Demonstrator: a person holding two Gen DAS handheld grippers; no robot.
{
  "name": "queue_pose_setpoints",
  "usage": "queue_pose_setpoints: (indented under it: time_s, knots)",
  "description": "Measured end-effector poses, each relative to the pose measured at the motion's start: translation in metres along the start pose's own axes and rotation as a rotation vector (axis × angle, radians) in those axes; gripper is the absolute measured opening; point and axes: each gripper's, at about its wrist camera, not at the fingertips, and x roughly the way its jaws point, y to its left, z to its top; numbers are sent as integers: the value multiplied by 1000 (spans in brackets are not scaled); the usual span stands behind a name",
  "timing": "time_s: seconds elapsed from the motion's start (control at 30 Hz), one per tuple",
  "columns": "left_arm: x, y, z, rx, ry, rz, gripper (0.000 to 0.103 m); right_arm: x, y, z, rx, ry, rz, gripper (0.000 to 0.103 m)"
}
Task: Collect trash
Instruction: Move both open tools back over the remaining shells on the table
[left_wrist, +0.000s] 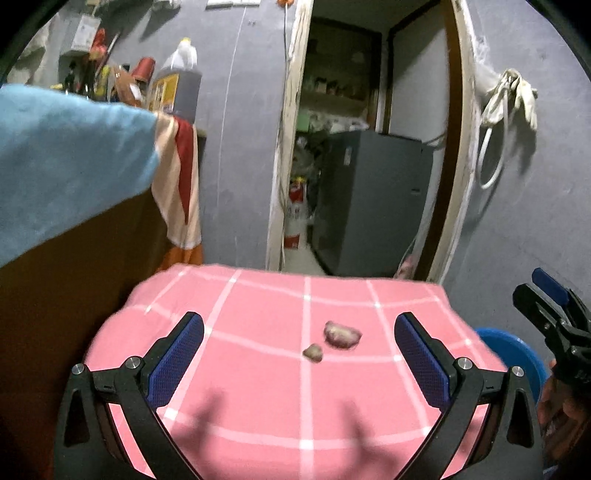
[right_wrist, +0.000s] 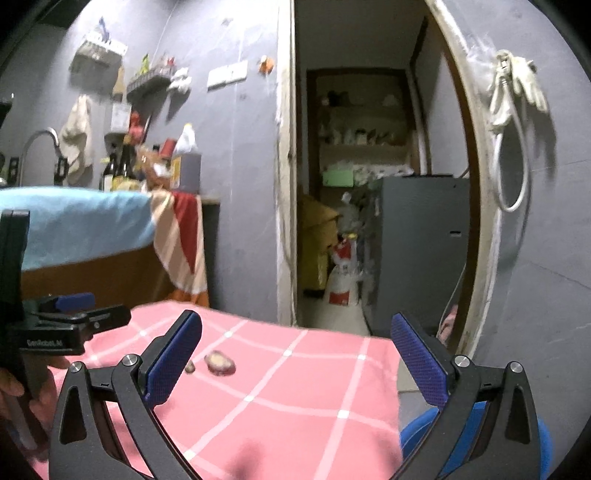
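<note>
While you hold both tools over the pink cloth, this is how things lie:

Left gripper (left_wrist: 299, 354): your jaws stand wide apart, nothing between them, hovering above the cloth with the scraps ahead and between the two blue pads (left_wrist: 177, 362).

Right gripper (right_wrist: 295, 358): also spread wide and empty; you hold it off the right part of the cloth, its right finger over the blue bin. In the left view it shows at the far right edge (left_wrist: 550, 314).

Larger scrap (left_wrist: 342, 334): a pale purplish lump lying on the pink checked cloth (left_wrist: 258, 406) that covers the surface, near the middle, close to a white stripe.

Smaller scrap (left_wrist: 313, 352): just beside the larger one, nearer to you and slightly left; whether they touch, you cannot tell.

Blue bin (left_wrist: 517, 354): low, beside the right edge of the surface.

Doorway (left_wrist: 369, 147): beyond the far edge, with a dark grey cabinet (left_wrist: 373, 199) inside.

Light blue cloth (left_wrist: 66, 162): draped at the left, higher than the pink cloth.
</note>
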Motion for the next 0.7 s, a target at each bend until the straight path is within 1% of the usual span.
queue_pose_setpoints:
  time_s: [0.23,0.37,0.57,0.7]
  knots:
    - [22,5,-11,24,139,0,101,27,3,-14,-9,142,12,103]
    - [38,4,-20,18,231,-9,101,36,3,-22,-6,191,19,103]
    - [54,5,-25,7,318,-14,101,49,8,-28,-33,258,24,103]
    - [65,3,-25,24,361,-19,100,60,11,-35,-43,331,35,103]
